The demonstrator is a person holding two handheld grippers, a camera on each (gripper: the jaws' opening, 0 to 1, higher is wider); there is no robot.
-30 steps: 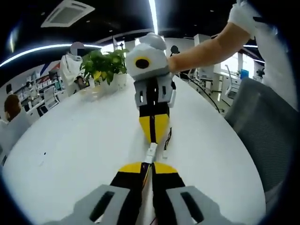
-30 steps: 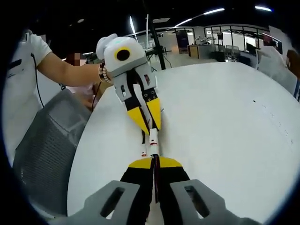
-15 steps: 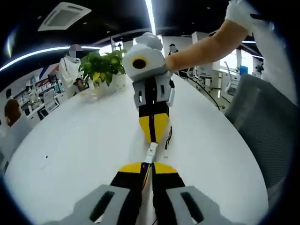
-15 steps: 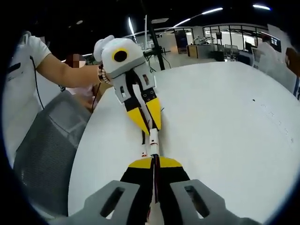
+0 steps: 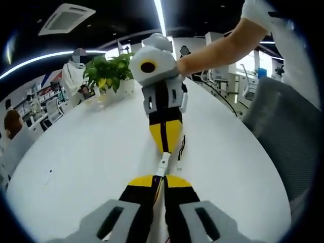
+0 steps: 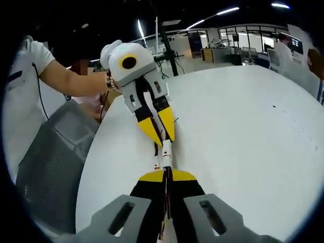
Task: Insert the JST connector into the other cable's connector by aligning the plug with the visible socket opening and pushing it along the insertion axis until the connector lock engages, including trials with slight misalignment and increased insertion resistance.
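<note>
My left gripper (image 5: 158,177) is shut on a thin cable, and a white JST connector (image 5: 163,164) sticks out past its yellow tips. Facing it tip to tip, my right gripper (image 5: 164,147) is shut on the other cable. In the right gripper view the white connector (image 6: 166,152) bridges the short gap between my right gripper (image 6: 167,174) and my left gripper (image 6: 163,139). I cannot tell whether plug and socket are fully seated. A loose cable end (image 5: 178,163) hangs beside the joint, and the same loose cable end (image 6: 157,164) appears left of the connector.
Both grippers hover over a round white table (image 5: 91,152). A potted plant (image 5: 109,71) stands at its far side. A grey chair (image 5: 283,131) sits by the table's edge. The person's bare arm (image 5: 223,48) holds the right gripper. Seated people are in the background.
Both views have drifted slightly. The two grippers stay tip to tip with the connector between them, and the gap looks the same.
</note>
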